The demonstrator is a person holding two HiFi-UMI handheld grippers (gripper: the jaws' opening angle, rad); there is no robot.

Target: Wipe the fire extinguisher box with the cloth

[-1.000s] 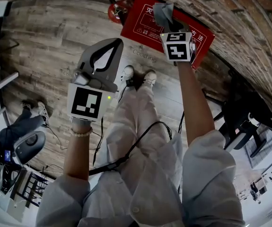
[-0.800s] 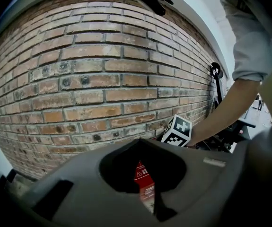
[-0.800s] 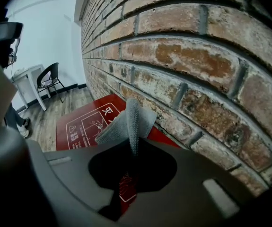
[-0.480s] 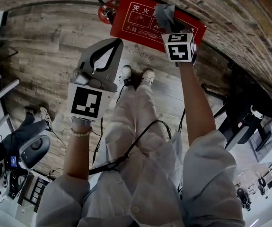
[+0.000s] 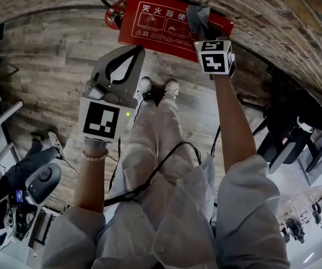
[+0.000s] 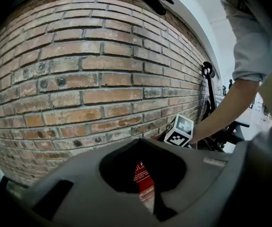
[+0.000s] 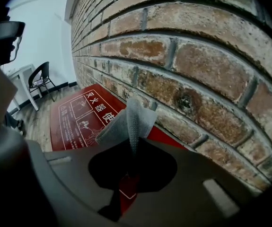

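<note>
The red fire extinguisher box (image 5: 161,24) with white print stands on the wooden floor against the brick wall. In the right gripper view the box (image 7: 79,117) lies below and to the left. My right gripper (image 5: 203,29) is shut on a grey cloth (image 5: 199,17), which rests on the box's upper right part near the wall. The cloth (image 7: 128,119) sticks up from the jaws of that gripper (image 7: 131,148). My left gripper (image 5: 134,54) hangs over the floor in front of the box, shut and holding nothing. A strip of red box shows past its jaws (image 6: 150,193).
The brick wall (image 5: 273,15) runs behind the box. A red extinguisher (image 5: 111,17) stands at the box's left end. The person's shoes (image 5: 158,87) are just before the box. Black furniture legs (image 5: 287,133) stand at the right and a black chair (image 7: 40,82) farther off.
The cloth in my right gripper now sits farther toward the box's right end. The view has shifted, so the box appears more to the left. The left gripper has kept its place.
</note>
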